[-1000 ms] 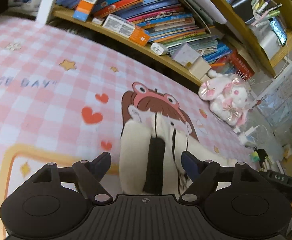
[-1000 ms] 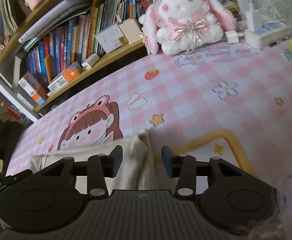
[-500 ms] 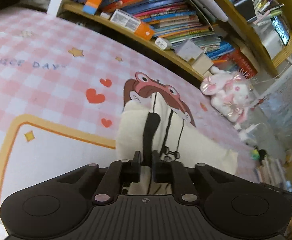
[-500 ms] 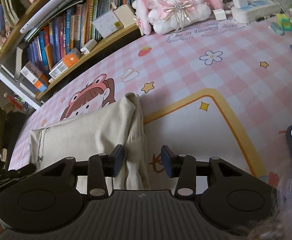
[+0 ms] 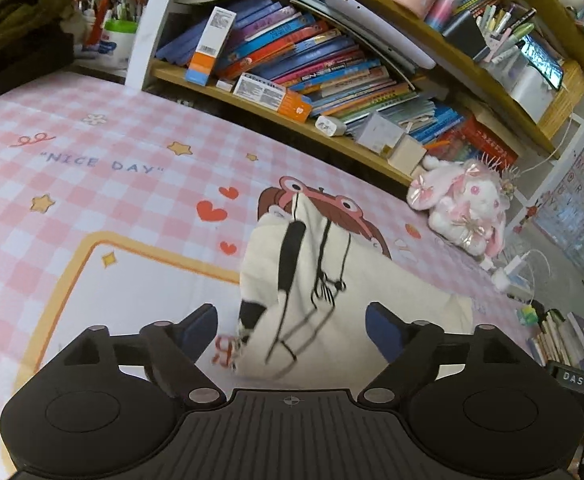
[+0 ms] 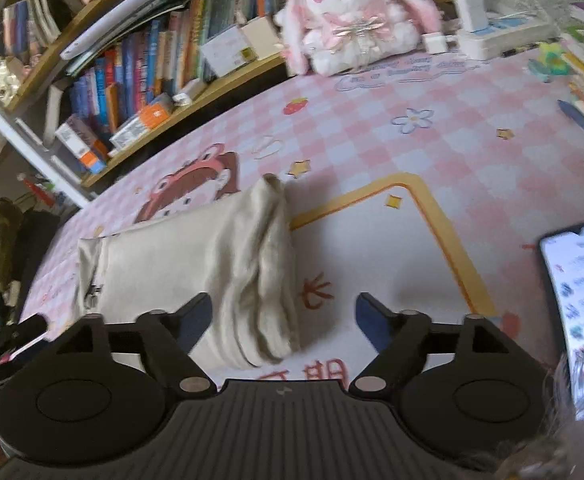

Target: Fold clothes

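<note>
- Left tongs (image 5: 292, 330): jaws wide and opening; the garment (image 5: 331, 292) lies between and ahead of them, neither pad pressing on it. Judged a release.
- Right tongs (image 6: 284, 318): jaws likewise opening; the garment's (image 6: 212, 264) bunched end sits between them, nearer the left pad, with no pad seen pressing. Nothing gripped.
- Garment: cream cloth, soft and matte, lying on the worktop (image 5: 92, 184) as a long folded bundle running from one pair of tongs to the other. A black stripe and thin black line print show at the left tongs' end; stacked, rounded fold edges at the right tongs' end. Several layers suggest folding is well along.
- Placement: each pair of tongs faces one end of the bundle, which suits handling both ends together and laying the cloth flat.
- Worktop: covered by a smooth pink-check mat with a printed cartoon; the bundle overlaps that print.
- Beyond the tongs: a plush rabbit (image 6: 351, 16), fluffy, beside a shelf (image 5: 331, 80) of books. A lit phone (image 6: 579, 292) lies right of the right tongs.
</note>
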Available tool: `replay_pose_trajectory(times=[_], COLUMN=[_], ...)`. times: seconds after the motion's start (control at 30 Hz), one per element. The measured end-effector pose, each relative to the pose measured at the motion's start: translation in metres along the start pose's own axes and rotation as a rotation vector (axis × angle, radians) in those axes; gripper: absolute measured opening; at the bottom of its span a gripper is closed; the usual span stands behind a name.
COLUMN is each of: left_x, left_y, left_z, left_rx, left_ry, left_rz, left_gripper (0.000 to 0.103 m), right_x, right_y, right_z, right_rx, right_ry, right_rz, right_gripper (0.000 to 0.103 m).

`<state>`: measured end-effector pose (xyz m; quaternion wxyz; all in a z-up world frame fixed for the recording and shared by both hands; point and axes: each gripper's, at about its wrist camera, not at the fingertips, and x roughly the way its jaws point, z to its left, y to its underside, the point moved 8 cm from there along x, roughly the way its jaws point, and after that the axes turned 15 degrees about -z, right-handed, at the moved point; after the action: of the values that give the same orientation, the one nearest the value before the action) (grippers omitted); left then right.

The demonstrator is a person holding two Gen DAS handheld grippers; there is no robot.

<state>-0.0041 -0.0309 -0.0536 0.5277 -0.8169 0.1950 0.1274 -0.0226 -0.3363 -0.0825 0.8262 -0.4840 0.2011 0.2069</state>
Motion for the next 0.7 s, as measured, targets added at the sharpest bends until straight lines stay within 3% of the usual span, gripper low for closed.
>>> replay_pose_trajectory(times=[0.13, 0.43, 0.7], left_x=[-0.012, -0.021, -0.025], left_y=[0.015, 0.038, 0.042], left_z=[-0.006, -0.014, -0.02], left_rx=[0.009, 0.113, 0.147], left_ry=[-0.035, -0.14, -0.138], left_rz=[0.007, 0.062, 0.074], left_gripper=[0.095, 0.098, 0.098], right_x=[-0.006, -0.022, -0.028], right_y=[0.012, 0.027, 0.035], right_z=[-0.003, 0.008, 0.001], right_rx=[-0.002, -0.078, -0.056], right_ry=[0.017, -0.014, -0.004], right_rz=[0.025, 0.034, 0.049], right_gripper=[0.081, 0.087, 0.088])
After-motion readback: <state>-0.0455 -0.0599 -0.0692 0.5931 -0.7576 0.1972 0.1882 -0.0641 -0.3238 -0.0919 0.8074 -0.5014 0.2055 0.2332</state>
